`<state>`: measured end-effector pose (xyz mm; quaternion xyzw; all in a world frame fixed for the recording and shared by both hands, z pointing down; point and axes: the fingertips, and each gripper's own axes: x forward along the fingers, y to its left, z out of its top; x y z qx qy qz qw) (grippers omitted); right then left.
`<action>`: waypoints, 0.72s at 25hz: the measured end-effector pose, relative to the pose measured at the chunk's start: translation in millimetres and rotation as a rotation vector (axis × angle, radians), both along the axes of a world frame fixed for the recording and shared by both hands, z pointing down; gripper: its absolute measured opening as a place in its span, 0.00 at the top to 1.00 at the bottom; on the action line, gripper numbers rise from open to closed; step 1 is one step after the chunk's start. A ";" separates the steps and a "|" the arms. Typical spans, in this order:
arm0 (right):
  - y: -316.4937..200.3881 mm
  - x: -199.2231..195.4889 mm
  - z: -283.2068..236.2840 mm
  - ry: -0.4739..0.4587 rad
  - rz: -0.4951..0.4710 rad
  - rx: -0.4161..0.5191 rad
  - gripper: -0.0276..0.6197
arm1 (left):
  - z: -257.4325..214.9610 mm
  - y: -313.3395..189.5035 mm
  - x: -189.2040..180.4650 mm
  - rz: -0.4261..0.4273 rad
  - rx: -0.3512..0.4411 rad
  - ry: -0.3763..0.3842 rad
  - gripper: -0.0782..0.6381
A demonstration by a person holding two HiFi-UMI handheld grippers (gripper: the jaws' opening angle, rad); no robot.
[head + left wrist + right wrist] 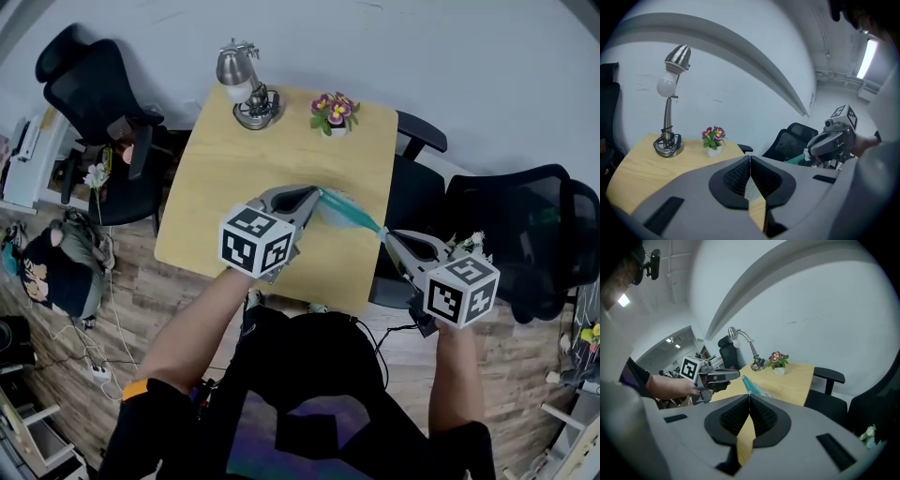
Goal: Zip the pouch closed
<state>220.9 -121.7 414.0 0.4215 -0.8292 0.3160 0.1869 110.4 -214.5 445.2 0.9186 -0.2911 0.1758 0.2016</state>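
Closest to me, my left gripper (pixel 316 194) has its jaws pressed fully together, pinching one end of the teal pouch (pixel 349 212). At four o'clock from it is my right gripper (pixel 388 235), jaws just as tightly closed and nipping the pouch's other end.

So the pouch is up off the surface, pulled into a taut line between the two tips, running from ten o'clock down to four o'clock. Its left end hangs over the near right part of the bench (pixel 234 159). Its right end reaches just past the bench's right edge. From here the zip itself is too small to read.

In the right gripper view the teal strip climbs straight from my jaw tips toward the left gripper at ten o'clock.

Farther out, at twelve o'clock from the pouch, a pot of purple flowers (pixel 334 112) stands near the bench's far edge. At eleven o'clock a silver desk lamp (pixel 246 89) stands by the far left corner.

Beyond the bench, a black office chair (pixel 94 84) is off at ten o'clock, and two more dark chairs (pixel 525 225) crowd in at three o'clock.
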 end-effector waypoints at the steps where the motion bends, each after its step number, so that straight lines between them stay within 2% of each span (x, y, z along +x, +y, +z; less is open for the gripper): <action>1: 3.2 -1.2 4.1 -0.004 -0.007 -0.012 0.93 | 2.1 2.4 -2.3 -0.001 -0.006 -0.001 0.88; 8: 28.2 -18.1 36.3 -0.032 -0.064 -0.104 0.93 | 21.0 30.3 -27.2 -0.021 -0.065 -0.023 0.87; 18: 54.6 -55.4 92.8 0.006 -0.140 -0.203 0.93 | 63.7 71.7 -68.3 -0.102 -0.172 -0.059 0.88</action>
